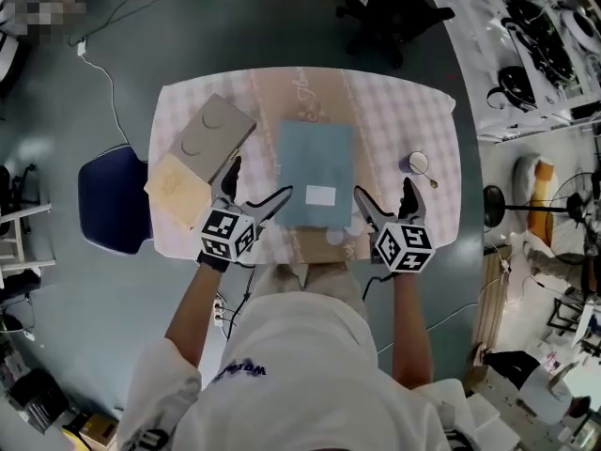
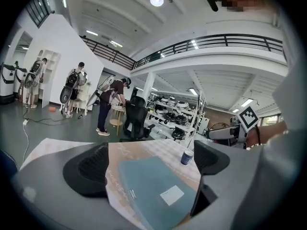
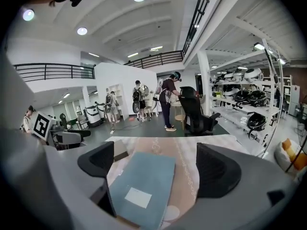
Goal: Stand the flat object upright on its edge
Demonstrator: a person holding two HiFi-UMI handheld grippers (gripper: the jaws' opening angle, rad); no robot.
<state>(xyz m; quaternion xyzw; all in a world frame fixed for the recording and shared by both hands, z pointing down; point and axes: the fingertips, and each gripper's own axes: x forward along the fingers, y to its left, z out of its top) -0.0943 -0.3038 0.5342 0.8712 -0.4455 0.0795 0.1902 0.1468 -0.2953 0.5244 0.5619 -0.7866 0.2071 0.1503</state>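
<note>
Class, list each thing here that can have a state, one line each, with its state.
Blue-grey flat rectangular book with white label: lying flat, not yet upright.
Left claw: open, gripping nothing.
Right claw: open, gripping nothing.
Grey cardboard box: lying flat.
Small blue can: standing upright.

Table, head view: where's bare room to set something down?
Free: the far strip of tablecloth beyond the blue book, and the patch between book and small jar. Crowded: left side, with grey box and tan board; near edge, where left gripper and right gripper flank the book.
</note>
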